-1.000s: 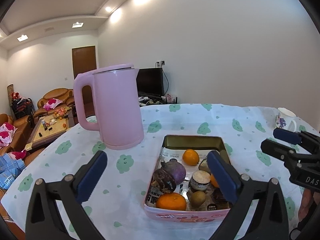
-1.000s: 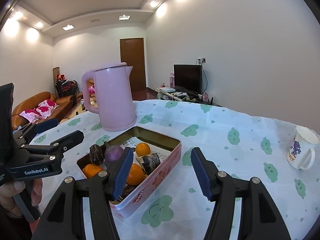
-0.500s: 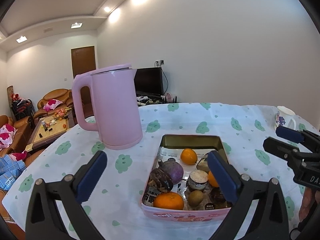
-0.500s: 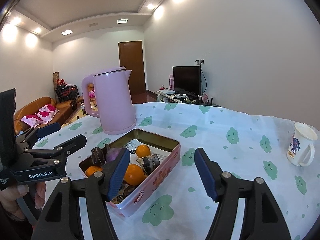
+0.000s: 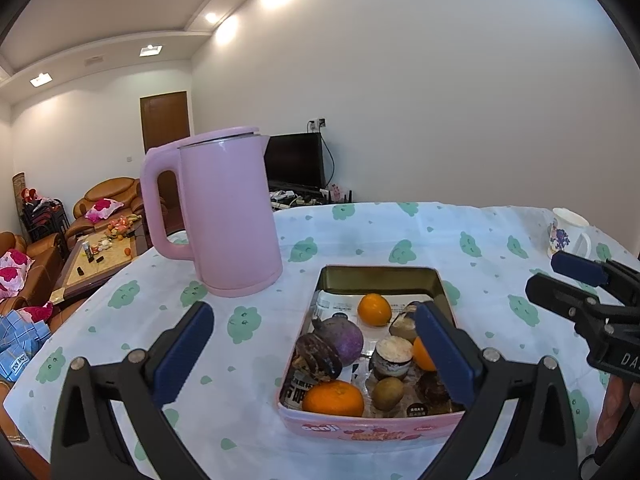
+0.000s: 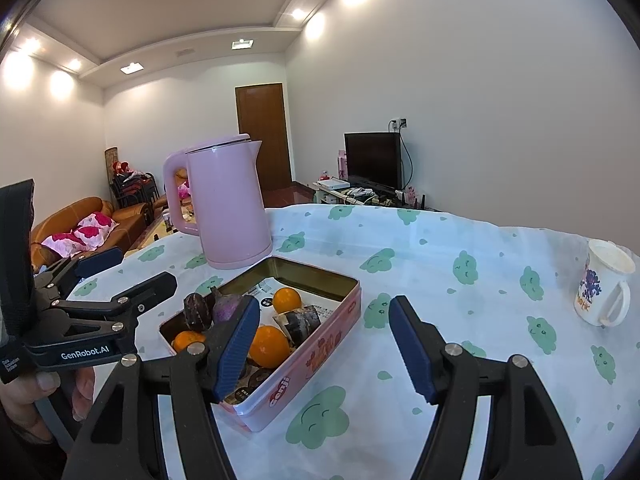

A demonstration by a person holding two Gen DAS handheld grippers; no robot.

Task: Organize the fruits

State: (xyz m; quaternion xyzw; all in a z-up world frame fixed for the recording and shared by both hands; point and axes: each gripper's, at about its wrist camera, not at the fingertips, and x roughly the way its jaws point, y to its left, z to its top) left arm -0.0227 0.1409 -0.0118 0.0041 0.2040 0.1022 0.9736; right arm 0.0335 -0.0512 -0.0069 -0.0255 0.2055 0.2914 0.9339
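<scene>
In tin [image 5: 378, 276]: right tongs [image 6: 324, 344] hide fruits; dark lumps unclear.

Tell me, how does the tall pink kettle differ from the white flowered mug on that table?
The tall pink plastic kettle is far bigger than the white flowered mug. The kettle is plain pink with a closed lid; the mug is white with a purple flower print and open-topped. The kettle stands right behind the pink tin; the mug sits apart, off to the right. Both stand upright and have a handle.
</scene>
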